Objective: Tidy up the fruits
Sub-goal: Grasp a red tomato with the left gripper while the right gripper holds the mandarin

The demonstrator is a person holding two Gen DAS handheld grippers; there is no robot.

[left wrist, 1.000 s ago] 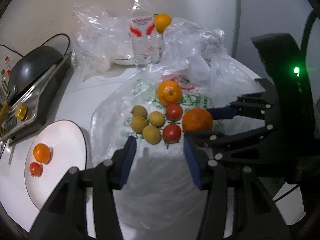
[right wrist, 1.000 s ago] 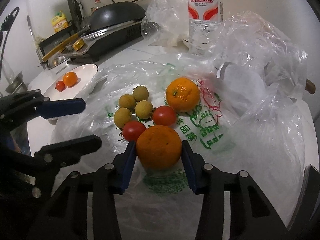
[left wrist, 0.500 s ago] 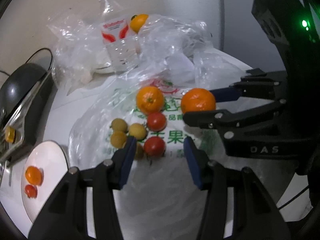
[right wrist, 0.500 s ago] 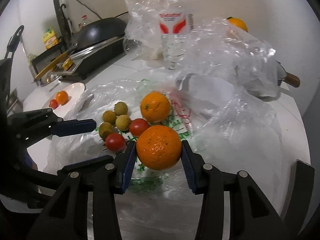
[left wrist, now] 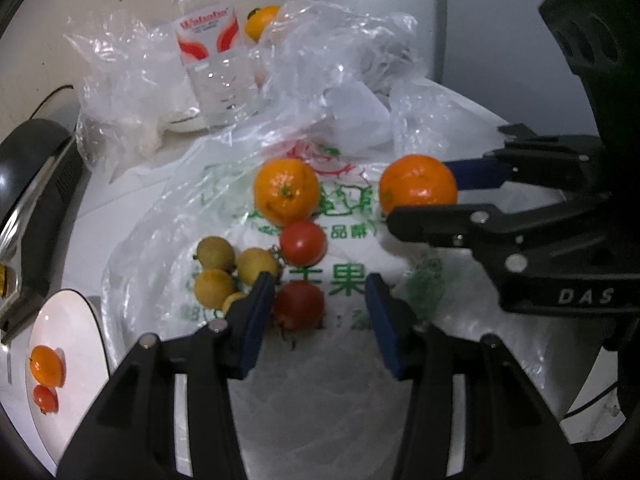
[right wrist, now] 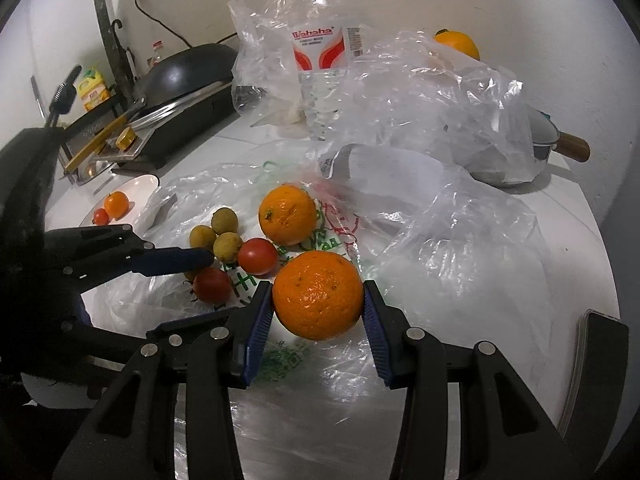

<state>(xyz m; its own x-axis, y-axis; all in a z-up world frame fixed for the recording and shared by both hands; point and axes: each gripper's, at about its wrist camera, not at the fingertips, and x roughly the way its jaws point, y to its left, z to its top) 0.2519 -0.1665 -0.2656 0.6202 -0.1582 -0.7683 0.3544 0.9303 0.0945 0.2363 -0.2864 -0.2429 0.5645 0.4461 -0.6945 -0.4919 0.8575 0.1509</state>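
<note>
My right gripper [right wrist: 318, 308] is shut on a large orange [right wrist: 318, 294], held just above the printed plastic bag [right wrist: 440, 240]; the left wrist view shows that orange [left wrist: 418, 184] at the right. My left gripper [left wrist: 318, 300] hovers low over the bag, jaws closing, with a red tomato [left wrist: 298, 304] between them against the left pad [left wrist: 256, 312]; the right pad stands apart from it. On the bag also lie a second orange [left wrist: 286, 192], another tomato [left wrist: 302, 242] and several longans [left wrist: 216, 254]. A white plate [left wrist: 76, 320] at the left holds a small orange [left wrist: 46, 364] and a small tomato [left wrist: 45, 398].
A water bottle [right wrist: 322, 64] stands behind the bag among crumpled clear plastic [right wrist: 432, 92], with another orange [right wrist: 458, 44] behind it. A stove with a black wok [right wrist: 188, 72] is at the back left. A pot with a wooden handle [right wrist: 572, 146] sits at the right.
My left gripper came forward and down until the near tomato sits between its jaws, which narrowed a little. The right gripper carried the orange off the pile, to the right.
</note>
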